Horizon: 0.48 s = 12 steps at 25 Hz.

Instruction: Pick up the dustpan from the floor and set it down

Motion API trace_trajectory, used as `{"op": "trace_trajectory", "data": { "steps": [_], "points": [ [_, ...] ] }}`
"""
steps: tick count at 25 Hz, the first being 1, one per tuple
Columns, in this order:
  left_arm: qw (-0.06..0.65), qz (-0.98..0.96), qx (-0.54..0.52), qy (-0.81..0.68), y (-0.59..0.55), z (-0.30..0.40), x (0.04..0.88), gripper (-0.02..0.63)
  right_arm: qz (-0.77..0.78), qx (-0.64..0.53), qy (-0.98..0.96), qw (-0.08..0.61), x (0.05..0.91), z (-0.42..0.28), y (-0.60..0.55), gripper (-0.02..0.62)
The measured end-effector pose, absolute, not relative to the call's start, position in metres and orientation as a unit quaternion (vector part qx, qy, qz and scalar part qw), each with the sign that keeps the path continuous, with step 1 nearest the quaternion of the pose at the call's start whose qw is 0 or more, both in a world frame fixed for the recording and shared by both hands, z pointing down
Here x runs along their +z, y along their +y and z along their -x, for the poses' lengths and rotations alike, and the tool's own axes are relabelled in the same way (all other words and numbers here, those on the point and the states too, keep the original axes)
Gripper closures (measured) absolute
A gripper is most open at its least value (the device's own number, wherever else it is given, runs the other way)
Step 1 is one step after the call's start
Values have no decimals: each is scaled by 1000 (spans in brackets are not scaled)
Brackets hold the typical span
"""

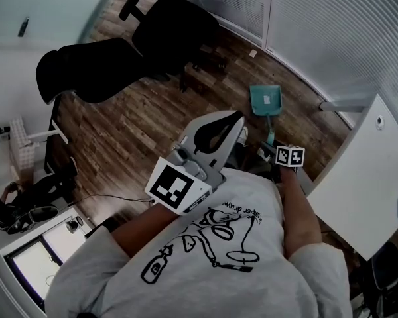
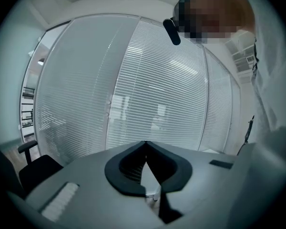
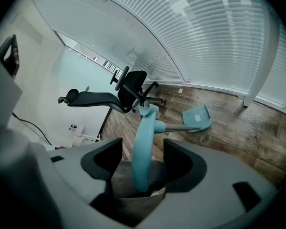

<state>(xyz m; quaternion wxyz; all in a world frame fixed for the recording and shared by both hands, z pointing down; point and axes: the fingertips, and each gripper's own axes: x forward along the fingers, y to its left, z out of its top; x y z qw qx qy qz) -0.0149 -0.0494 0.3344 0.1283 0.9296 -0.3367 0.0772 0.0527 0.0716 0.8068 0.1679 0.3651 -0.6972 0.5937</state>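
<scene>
The teal dustpan (image 1: 266,101) rests with its pan on the wooden floor near the blind-covered wall, pan (image 3: 197,117) flat and its long handle (image 3: 142,147) rising toward me. My right gripper (image 3: 143,143) is open around the upper end of that handle; a gap shows on each side between the handle and the black pads. In the head view the right gripper (image 1: 273,152) sits just below the pan, partly hidden by my arm. My left gripper (image 1: 237,119) is held up at chest height, shut and empty, its tips (image 2: 145,142) touching and aimed at the blinds.
Two black office chairs (image 1: 113,61) stand on the floor to the left (image 3: 109,97). A white cabinet (image 1: 368,177) is close on the right. Window blinds (image 1: 331,25) run along the far wall. A desk with a screen (image 1: 33,264) sits at lower left.
</scene>
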Motion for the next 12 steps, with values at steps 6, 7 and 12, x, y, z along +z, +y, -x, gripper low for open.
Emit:
{"op": "trace_trajectory", "data": {
  "steps": [6,7,12],
  "points": [
    [128,-927,80,-343,-50,21,335,604,-358,603,-696,156,809,-42,69,362],
    [129,-927,80,-344,-50,22,335,604,-356,604,-696,154,809,-40,69,362],
    [129,-925,82,-348,-50,25,335,604,-355,603,-698,149,807,-38,67,482]
  ]
}}
